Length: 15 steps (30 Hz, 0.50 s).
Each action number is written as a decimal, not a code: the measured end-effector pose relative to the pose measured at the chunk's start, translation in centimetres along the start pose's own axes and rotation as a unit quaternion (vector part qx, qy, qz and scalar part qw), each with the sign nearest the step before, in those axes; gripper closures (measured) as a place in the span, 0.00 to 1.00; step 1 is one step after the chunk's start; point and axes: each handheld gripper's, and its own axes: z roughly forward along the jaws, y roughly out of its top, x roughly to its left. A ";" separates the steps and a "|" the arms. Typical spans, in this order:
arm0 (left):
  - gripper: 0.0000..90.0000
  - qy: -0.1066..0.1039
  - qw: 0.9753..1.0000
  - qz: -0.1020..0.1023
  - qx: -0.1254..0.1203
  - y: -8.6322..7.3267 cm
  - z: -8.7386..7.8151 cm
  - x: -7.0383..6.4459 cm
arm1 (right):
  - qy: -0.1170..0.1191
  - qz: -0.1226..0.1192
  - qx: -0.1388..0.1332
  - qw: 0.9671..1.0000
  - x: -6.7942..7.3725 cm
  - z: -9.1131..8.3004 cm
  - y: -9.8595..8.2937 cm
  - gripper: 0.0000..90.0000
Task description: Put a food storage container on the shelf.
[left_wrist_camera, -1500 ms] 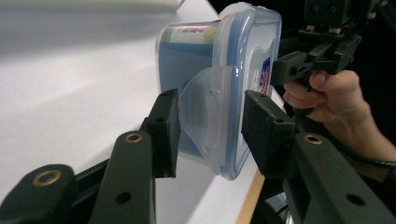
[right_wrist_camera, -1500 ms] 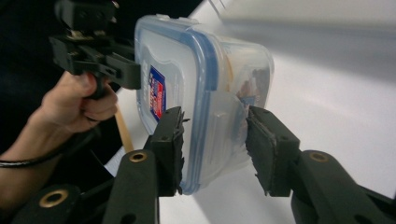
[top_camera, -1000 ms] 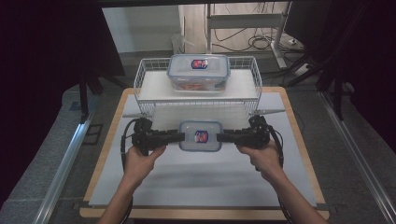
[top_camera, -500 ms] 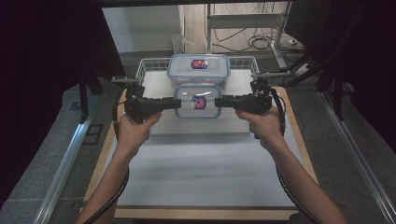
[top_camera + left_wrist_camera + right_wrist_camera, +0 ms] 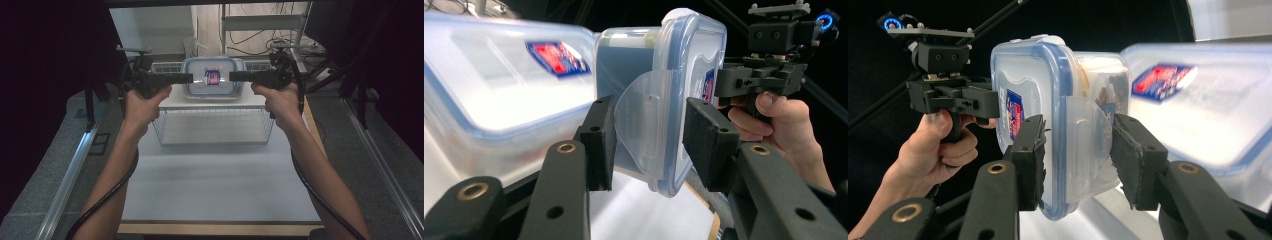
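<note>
A small clear container with a blue-rimmed lid and a red-and-blue label [image 5: 212, 77] hangs in the air between my two grippers. My left gripper [image 5: 190, 78] is shut on its left end, the jaws either side of the latch flap [image 5: 644, 125]. At the opposite end my right gripper [image 5: 233, 76] is shut on the other flap [image 5: 1083, 130]. Directly behind and beneath it lies a larger container of the same kind [image 5: 499, 90] [image 5: 1198, 100], resting on top of the wire rack [image 5: 215, 125]. In the high view the held container hides most of the larger one.
The white wire rack stands at the far middle of the white table mat [image 5: 215, 185], which has a wooden edge [image 5: 220, 229]. Metal shelving and cables [image 5: 260, 35] are behind the rack. Dark curtains flank the table. Cables trail under both forearms.
Both grippers have carried the small container up off the mat and away from the person, to a spot over the larger container on the rack.
</note>
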 end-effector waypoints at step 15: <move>0.63 -0.007 0.999 -0.044 -0.012 1.8 1.3 3.4 | -0.007 0.032 -0.004 0.999 -2.4 2.0 2.6 0.64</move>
